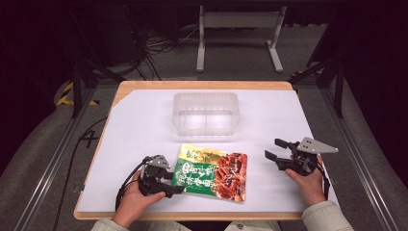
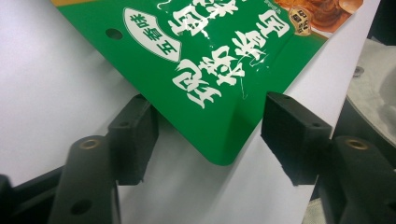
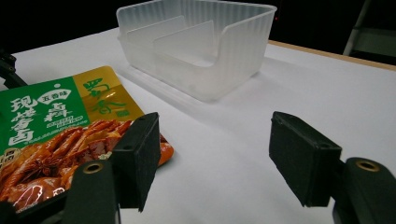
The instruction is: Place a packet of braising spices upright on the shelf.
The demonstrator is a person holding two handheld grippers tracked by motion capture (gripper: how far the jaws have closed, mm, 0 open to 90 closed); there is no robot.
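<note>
A flat snack packet [image 1: 211, 172], green, gold and orange with white characters, lies on the white sheet [image 1: 144, 125] near the table's front. My left gripper [image 1: 175, 183] is open at the packet's near left corner. In the left gripper view the green corner [image 2: 219, 154] pokes between the two black jaws without touching either. My right gripper [image 1: 275, 150] hovers open to the right of the packet, nothing between its jaws. The right gripper view has the packet [image 3: 56, 126] at the left, partly behind the left jaw.
A clear plastic bin [image 1: 206, 113] with inner dividers stands at the middle back of the sheet, also in the right gripper view [image 3: 201, 46]. The wooden table edge [image 1: 202, 85] borders the sheet. A metal frame stand [image 1: 238, 33] and cables lie on the floor beyond.
</note>
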